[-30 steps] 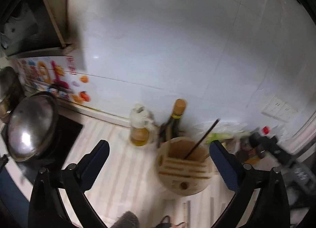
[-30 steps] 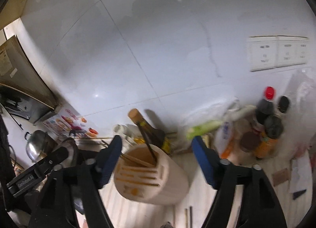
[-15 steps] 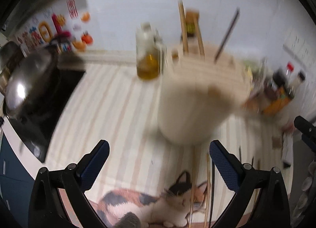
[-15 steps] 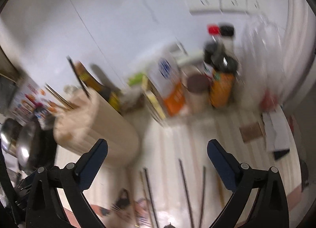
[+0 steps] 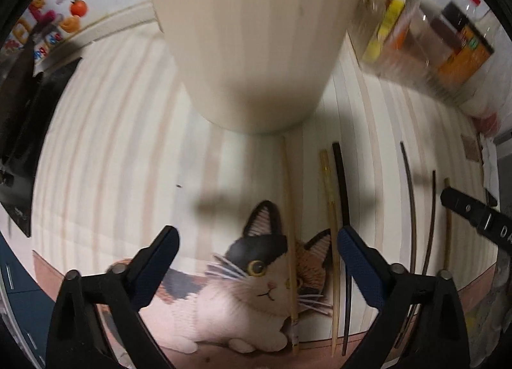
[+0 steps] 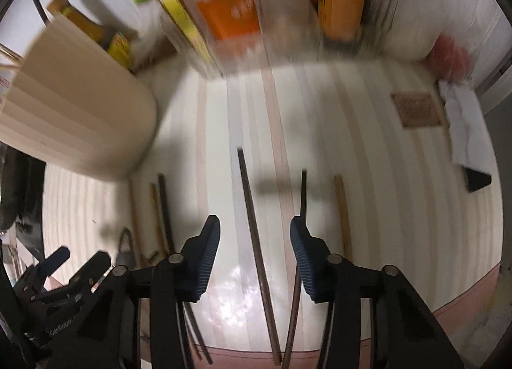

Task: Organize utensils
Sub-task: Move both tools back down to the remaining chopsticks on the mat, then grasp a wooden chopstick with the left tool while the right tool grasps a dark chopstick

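Several chopsticks lie side by side on a striped mat [image 5: 112, 145] in front of a pale wooden utensil holder [image 5: 252, 33]. My left gripper [image 5: 256, 234] points down at the mat, wide, its jaws closing. A light bamboo chopstick [image 5: 289, 225] lies between its fingers, untouched by the pads, with a yellowish chopstick [image 5: 329, 209] by the right finger and a black chopstick [image 5: 342, 193] beside that. My right gripper [image 6: 254, 223] hangs over a dark brown chopstick [image 6: 252, 209], jaws closing, pads clear of it. A second dark chopstick [image 6: 302, 196] passes by its right finger.
Bottles and boxes [image 6: 230, 7] crowd the back wall. The mat carries a cat picture [image 5: 256, 273] near its front edge. A dark stove [image 5: 25, 113] sits at the left. A brown coaster [image 6: 416, 110] and a paper sheet [image 6: 467, 126] lie at the right.
Both grippers have dropped and tipped down from facing the wall and holder top to hanging over the chopsticks on the mat. The right jaws have narrowed.
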`<state>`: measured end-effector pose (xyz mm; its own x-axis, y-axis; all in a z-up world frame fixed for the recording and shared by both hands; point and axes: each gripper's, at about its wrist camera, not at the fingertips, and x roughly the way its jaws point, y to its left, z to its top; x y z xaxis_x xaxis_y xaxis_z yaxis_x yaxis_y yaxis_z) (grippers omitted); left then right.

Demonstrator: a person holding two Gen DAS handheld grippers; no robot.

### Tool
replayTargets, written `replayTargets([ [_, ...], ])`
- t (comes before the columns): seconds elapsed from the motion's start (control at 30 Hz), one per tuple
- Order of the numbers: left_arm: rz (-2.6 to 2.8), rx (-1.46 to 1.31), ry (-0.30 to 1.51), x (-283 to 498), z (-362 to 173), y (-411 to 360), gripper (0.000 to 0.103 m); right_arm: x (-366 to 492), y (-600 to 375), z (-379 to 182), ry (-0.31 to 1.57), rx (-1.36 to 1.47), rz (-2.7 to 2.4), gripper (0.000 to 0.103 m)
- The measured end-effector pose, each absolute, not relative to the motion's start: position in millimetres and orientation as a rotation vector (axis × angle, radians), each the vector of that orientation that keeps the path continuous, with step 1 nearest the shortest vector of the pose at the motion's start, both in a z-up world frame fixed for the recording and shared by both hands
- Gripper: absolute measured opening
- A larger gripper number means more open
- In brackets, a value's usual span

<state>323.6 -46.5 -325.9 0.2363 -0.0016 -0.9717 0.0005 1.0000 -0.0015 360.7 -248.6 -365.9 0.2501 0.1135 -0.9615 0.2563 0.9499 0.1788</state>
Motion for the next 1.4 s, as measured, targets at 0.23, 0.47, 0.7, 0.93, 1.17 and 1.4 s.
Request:
replayTargets([
  [0.23,-0.024,0.035,1.411,331.1,-364.3,-62.9,0.031,363.2,-243.1,-392.4,1.401,0.304,-0.079,0.041],
  [0.47,-0.064,0.064,1.412,321.6,-365.9,-63.0,0.005,376.2,-225.0,-410.9,1.451,0.171,-0.062,0.029],
  [0.7,-0.044,0.065,1.438,284.0,-362.0,-39.7,0.005,363.4,-211.0,-410.4,1.484,0.126,-0.023,0.006],
  [0.93,-0.051,0.009,1.471,259.2,-360.3,-16.3,0.005,347.0,-209.2,-414.6,1.563,0.203,0.028,0.006],
  [1.17,-0.047,-0.003,1.468,270.1,-361.3,-13.4,0.006,349.7,-211.4,-416.0,1.582,0.187,0.025,0.006],
  [1.4,-0.046,0.001,1.459,286.7,-369.2,-17.9,0.008,347.5,-209.5,-417.9,1.592,0.164,0.011,0.006],
])
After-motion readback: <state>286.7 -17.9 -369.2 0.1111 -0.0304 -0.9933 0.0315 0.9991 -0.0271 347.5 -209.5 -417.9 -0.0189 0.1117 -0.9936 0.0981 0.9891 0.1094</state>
